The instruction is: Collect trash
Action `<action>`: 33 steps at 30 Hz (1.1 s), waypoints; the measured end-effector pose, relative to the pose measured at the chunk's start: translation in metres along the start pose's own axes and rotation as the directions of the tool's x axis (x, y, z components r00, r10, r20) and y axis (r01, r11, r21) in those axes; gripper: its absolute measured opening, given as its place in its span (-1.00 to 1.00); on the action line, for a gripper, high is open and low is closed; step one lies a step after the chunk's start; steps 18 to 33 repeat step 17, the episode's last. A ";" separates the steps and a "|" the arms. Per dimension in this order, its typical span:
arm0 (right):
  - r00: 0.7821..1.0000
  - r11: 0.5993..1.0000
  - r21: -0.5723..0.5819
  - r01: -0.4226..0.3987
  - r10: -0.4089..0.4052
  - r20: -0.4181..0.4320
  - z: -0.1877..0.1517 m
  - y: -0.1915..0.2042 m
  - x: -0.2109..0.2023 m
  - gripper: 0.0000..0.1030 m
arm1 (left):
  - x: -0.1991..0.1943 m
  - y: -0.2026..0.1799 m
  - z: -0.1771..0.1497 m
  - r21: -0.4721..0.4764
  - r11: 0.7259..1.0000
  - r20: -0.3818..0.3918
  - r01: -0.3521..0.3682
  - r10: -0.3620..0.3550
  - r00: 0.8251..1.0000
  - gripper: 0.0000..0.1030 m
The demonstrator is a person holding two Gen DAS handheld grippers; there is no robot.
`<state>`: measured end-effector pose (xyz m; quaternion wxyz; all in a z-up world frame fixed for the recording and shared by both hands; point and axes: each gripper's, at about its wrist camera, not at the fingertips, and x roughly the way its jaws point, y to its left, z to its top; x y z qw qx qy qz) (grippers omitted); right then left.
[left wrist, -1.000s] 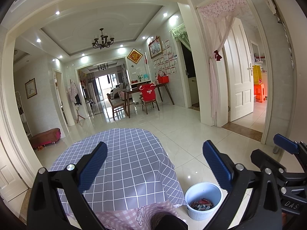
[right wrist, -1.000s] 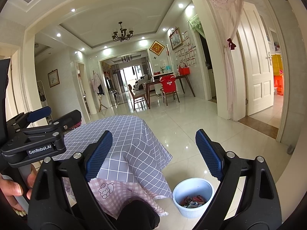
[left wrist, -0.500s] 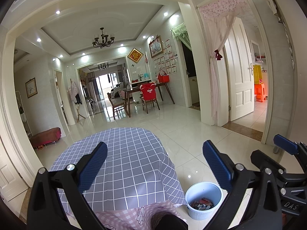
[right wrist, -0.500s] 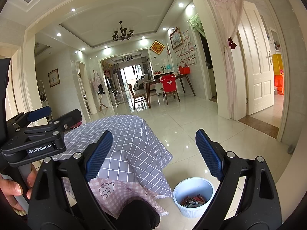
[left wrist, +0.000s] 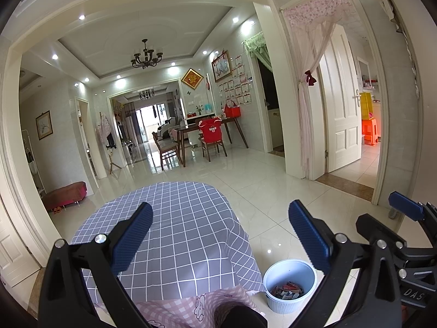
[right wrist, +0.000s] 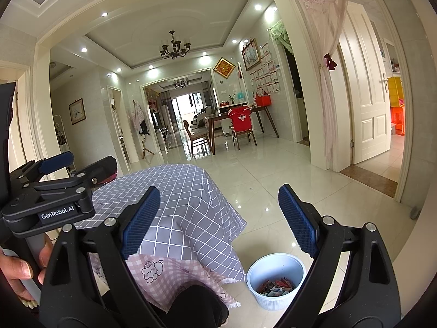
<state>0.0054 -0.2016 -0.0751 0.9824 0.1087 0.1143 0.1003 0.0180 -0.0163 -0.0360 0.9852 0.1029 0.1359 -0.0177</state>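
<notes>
A white ribbed bin (left wrist: 290,284) stood on the glossy tiled floor (left wrist: 273,191) just to the right of a cloth-covered table (left wrist: 174,218), its bottom covered with a shallow heap of crumpled wrappers (left wrist: 288,292), mostly red and dark; the upper part of the bin's inside was bare. The same bin (right wrist: 275,281) and wrappers (right wrist: 274,287) showed in the right wrist view, low and near.

The left gripper (left wrist: 220,235) was held over the near edge of the table, its blue-padded jaws spread wide with nothing between them. The bin lay below and slightly to the right of the gap, close under the right-hand finger, not touching it. The right gripper (right wrist: 218,216) was likewise spread wide and gripped nothing; the bin sat beneath its gap, nearer the right-hand finger, well below the pads.

A grey checked tablecloth (right wrist: 177,199) hung over a pink one printed with cartoon animals (right wrist: 153,270). At the left edge of the right wrist view a hand (right wrist: 19,270) grasped the handle of the left gripper. Far down the hall stood a dining table (left wrist: 207,127) with a red garment (left wrist: 210,131) draped over a chair.
</notes>
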 end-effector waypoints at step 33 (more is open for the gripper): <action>1.000 1.000 0.003 0.003 -0.003 -0.015 -0.011 0.006 0.006 0.69 | -0.001 0.007 -0.009 -0.003 1.000 -0.019 -0.009 0.009 1.000 0.90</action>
